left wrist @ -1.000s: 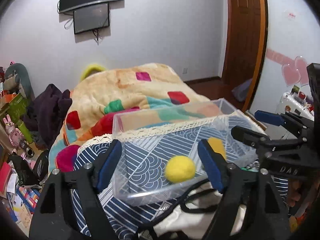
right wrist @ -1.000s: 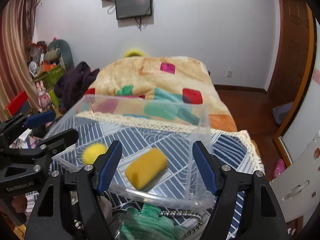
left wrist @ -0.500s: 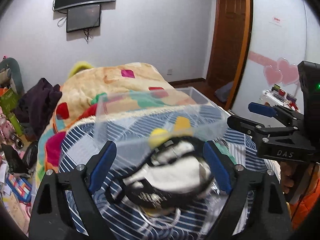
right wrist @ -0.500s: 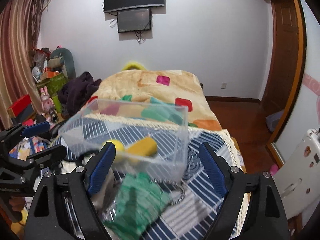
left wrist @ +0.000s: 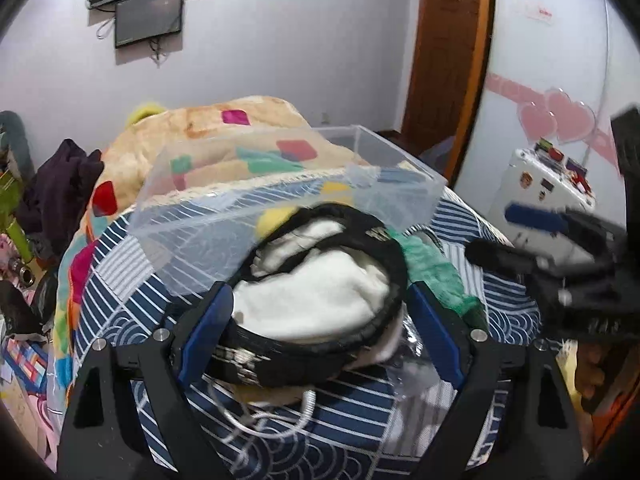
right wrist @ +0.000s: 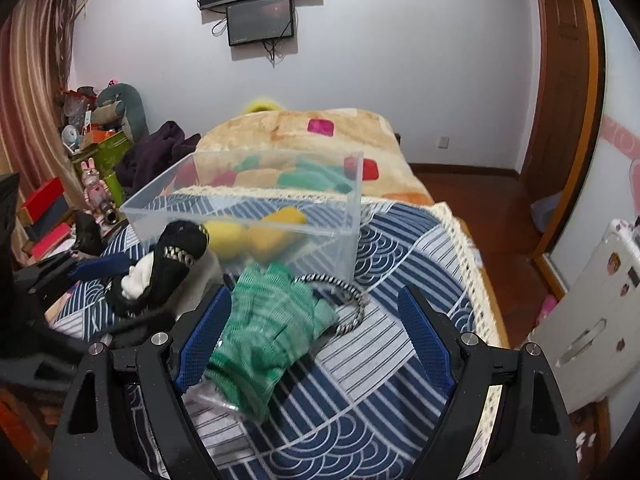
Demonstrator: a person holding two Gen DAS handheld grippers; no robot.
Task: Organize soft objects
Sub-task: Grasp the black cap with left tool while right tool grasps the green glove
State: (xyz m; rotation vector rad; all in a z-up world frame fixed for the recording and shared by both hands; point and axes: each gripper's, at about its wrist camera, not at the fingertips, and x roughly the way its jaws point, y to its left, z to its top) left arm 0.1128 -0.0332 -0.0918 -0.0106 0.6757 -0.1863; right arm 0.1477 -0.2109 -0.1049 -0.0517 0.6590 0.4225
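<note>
A clear plastic box (right wrist: 340, 216) stands on the blue patterned cloth (right wrist: 400, 248) and holds a yellow ball (right wrist: 224, 236) and a yellow sponge (right wrist: 280, 224); it also shows in the left wrist view (left wrist: 400, 196). A black slipper with white fleece lining (left wrist: 316, 300) lies between the open fingers of my left gripper (left wrist: 316, 340). A green knit glove (right wrist: 264, 332) lies by my right gripper (right wrist: 316, 336), which is open, its left finger beside the glove. The slipper also shows in the right wrist view (right wrist: 176, 264).
A black-and-white braided hairband (right wrist: 352, 300) lies next to the glove. A bed with a colourful blanket (right wrist: 320, 132) is behind the box. Clutter and boxes (right wrist: 52, 208) stand at the left. A white appliance (right wrist: 592, 320) stands at the right.
Both grippers have pulled back and up from the box. The slipper has come between the left fingers and the glove has come beside the right gripper.
</note>
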